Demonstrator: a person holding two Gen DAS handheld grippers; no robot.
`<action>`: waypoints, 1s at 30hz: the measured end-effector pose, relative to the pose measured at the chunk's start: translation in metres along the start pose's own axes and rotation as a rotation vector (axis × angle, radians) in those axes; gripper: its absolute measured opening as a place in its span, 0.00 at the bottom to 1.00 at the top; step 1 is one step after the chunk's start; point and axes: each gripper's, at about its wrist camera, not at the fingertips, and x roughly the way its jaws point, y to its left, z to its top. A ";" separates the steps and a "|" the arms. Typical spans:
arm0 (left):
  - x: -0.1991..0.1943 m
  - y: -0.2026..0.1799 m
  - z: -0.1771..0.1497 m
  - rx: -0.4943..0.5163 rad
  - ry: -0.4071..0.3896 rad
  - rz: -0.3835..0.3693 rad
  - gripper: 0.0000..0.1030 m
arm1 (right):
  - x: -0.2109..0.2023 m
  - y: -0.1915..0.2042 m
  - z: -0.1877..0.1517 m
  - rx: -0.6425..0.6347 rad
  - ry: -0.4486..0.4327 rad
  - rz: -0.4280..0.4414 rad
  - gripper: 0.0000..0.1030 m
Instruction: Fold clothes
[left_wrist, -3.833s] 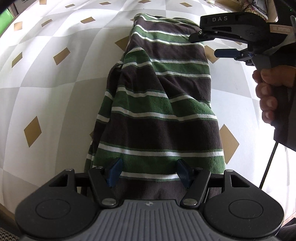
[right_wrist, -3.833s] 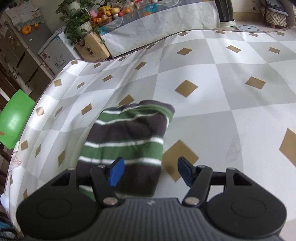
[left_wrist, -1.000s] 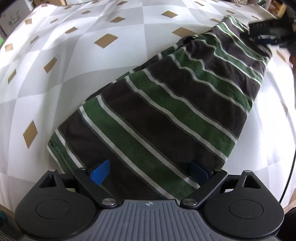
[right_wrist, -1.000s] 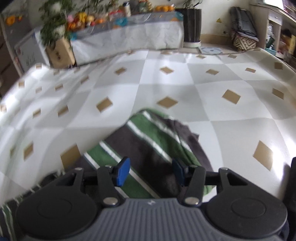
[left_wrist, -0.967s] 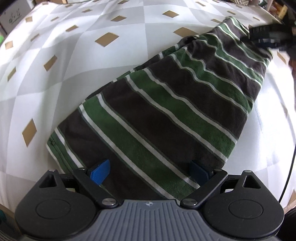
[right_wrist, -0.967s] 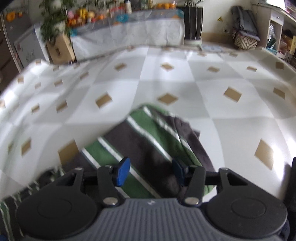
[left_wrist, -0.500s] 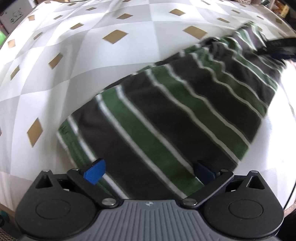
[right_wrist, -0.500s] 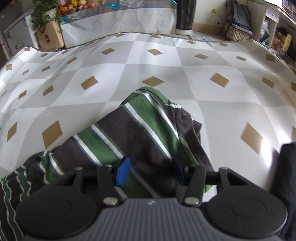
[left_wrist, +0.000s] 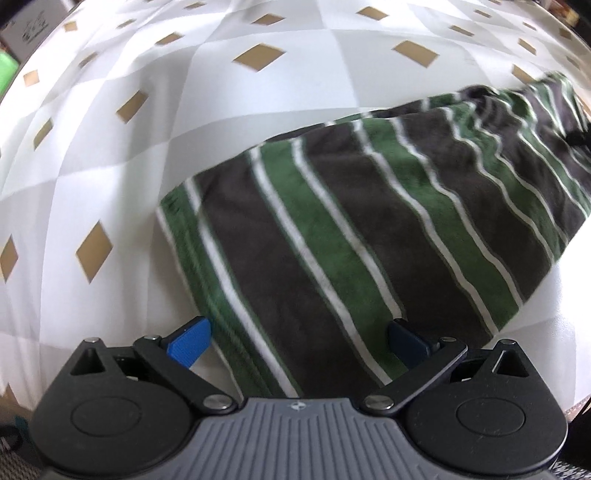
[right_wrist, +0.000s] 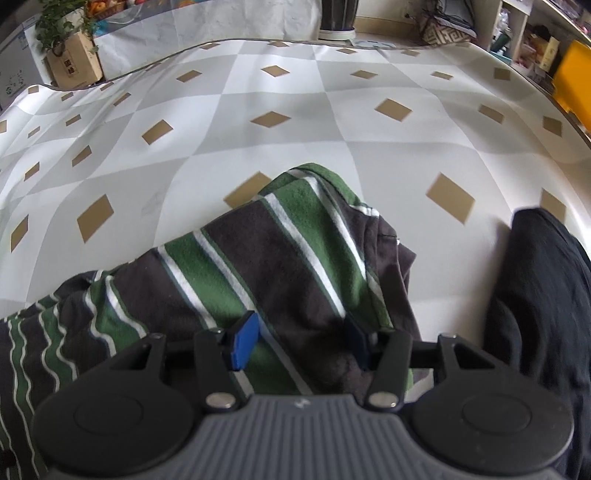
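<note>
A folded garment (left_wrist: 351, 229) in dark grey and green bands with thin white stripes lies slantwise on the table (left_wrist: 147, 177). My left gripper (left_wrist: 297, 341) hovers over its near end, open wide. One blue pad sits just off the cloth's left edge and the other over its right side. In the right wrist view the garment's far end (right_wrist: 295, 258) lies under my right gripper (right_wrist: 300, 343). Its pads stand about half apart, pressed onto the cloth bunched between them. The cloth travels with this gripper.
The table (right_wrist: 258, 140) wears a white and grey checked cover with tan diamonds. A black fabric mass (right_wrist: 546, 295) lies at the right edge. Beyond the table stand a cardboard box with a plant (right_wrist: 74, 62), a woven basket (right_wrist: 447, 33) and shelves with a yellow box (right_wrist: 572, 85).
The garment has swung to lie more crosswise, its far end dragged along with the right gripper. The left jaws have spread a little wider and shifted toward the garment's left edge.
</note>
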 end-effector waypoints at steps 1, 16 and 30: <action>-0.001 0.001 -0.001 -0.005 0.000 0.007 1.00 | -0.002 0.001 -0.004 0.000 0.000 -0.002 0.48; -0.027 -0.002 -0.030 -0.057 -0.088 -0.018 0.98 | -0.030 0.009 -0.052 0.037 0.020 -0.037 0.53; -0.010 0.006 -0.035 -0.129 -0.038 0.031 1.00 | -0.052 0.031 -0.093 0.027 0.038 -0.056 0.63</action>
